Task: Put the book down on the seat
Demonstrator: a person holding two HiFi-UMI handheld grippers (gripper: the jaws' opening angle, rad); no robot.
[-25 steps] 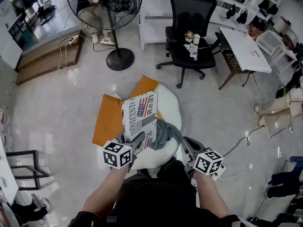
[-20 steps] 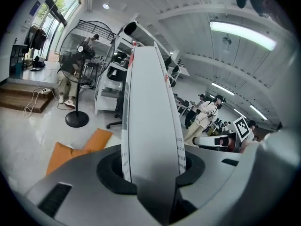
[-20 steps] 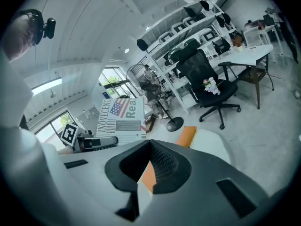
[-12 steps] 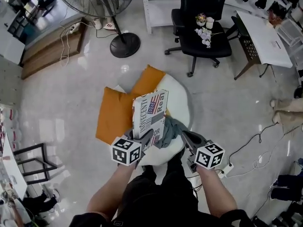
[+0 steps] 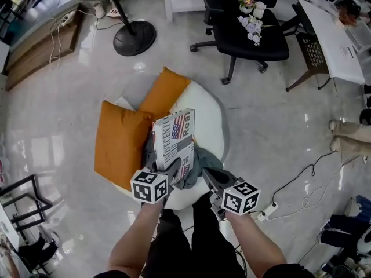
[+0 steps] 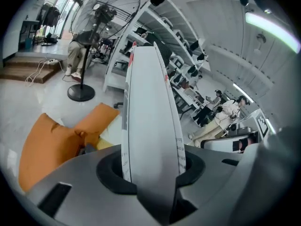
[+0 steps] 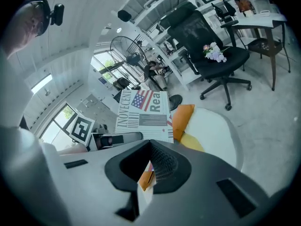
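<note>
Left hand-held gripper (image 5: 172,168): pinching white flag-printed book (image 5: 173,136) over round white seat (image 5: 210,120)
Right hand-held gripper (image 5: 208,176): jaws together, beside book

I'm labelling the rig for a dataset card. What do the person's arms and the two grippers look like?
Both the left gripper and right gripper have grey bodies, dark jaws and a cube of black-and-white square markers. Forearms are bare; short dark sleeves show at the frame's bottom.

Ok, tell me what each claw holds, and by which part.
Left claw grips the book by its lower edge; right claw: cannot tell.
</note>
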